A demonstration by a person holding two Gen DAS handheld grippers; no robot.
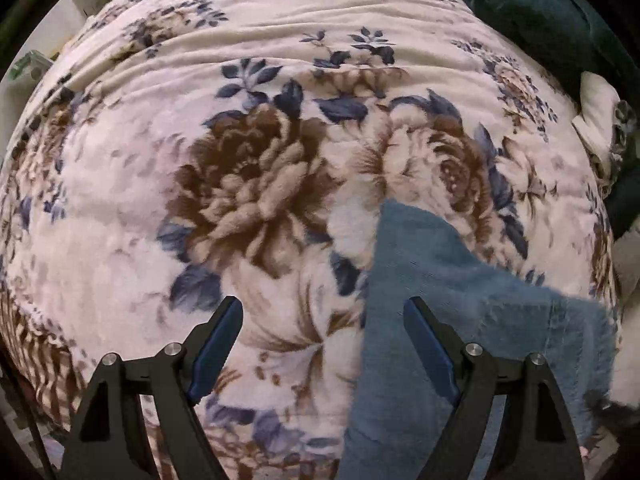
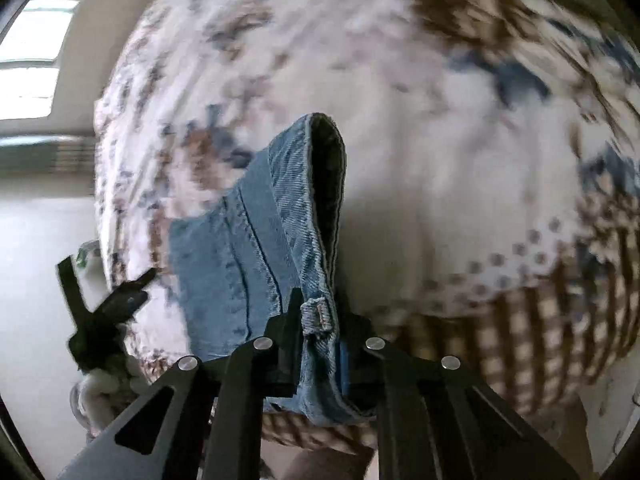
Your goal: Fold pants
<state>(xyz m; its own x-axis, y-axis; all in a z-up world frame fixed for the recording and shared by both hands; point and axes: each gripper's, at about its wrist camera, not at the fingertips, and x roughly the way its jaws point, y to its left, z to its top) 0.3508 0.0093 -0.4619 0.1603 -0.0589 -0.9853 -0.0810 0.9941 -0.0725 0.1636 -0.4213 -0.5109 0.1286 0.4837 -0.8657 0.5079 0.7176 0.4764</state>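
Observation:
The pants are blue denim jeans. In the left wrist view they (image 1: pixel 448 312) lie on a floral blanket (image 1: pixel 256 184), at lower right, running under my right finger. My left gripper (image 1: pixel 323 310) is open and empty, just above the blanket at the jeans' left edge. In the right wrist view my right gripper (image 2: pixel 318 312) is shut on the jeans' waistband (image 2: pixel 316 320) by a belt loop. The denim (image 2: pixel 256 240) hangs lifted and folded, with its dark inside showing, above the blanket (image 2: pixel 440 160).
The blanket covers a bed. A dark green pillow (image 1: pixel 532 12) and a white bundle (image 1: pixel 600 116) lie at its far right. In the right wrist view, pale floor (image 2: pixel 40 264) and a window (image 2: pixel 36 52) are at left; the other gripper's black tip (image 2: pixel 116 304) shows at the bed's edge.

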